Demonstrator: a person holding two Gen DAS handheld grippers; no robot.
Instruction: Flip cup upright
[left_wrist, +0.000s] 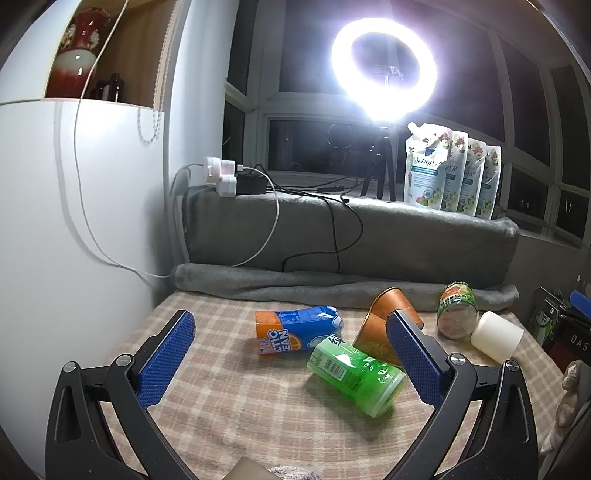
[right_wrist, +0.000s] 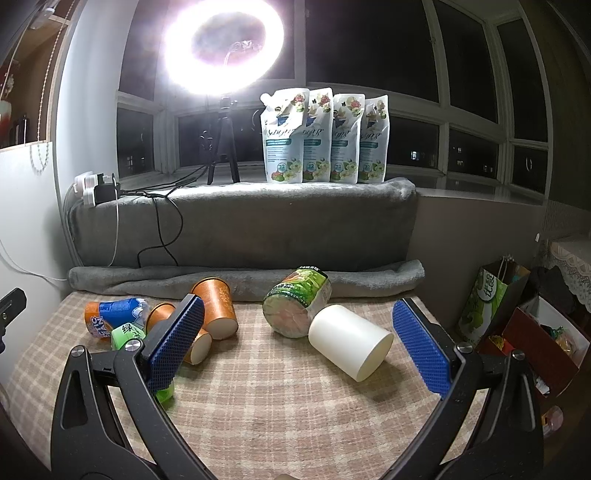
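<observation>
Both grippers gape wide over bare checked cloth (right_wrist: 280, 398)
White cup (right_wrist: 351, 341) lies tipped between right gripper (right_wrist: 297, 334) fingers, untouched; left gripper (left_wrist: 291, 350) holds nothing

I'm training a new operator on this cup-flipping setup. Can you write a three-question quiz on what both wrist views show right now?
1. True or false: the white cup stands upright on the checked cloth.
2. Multiple choice: what lies right beside the white cup, toward the window? A) the green-labelled tub B) a glass jar C) a spoon
3. Fill in: the right gripper and left gripper both have their jaws ____.

Key:
1. False; it lies on its side, open end toward the camera.
2. A
3. open, holding nothing.
</observation>
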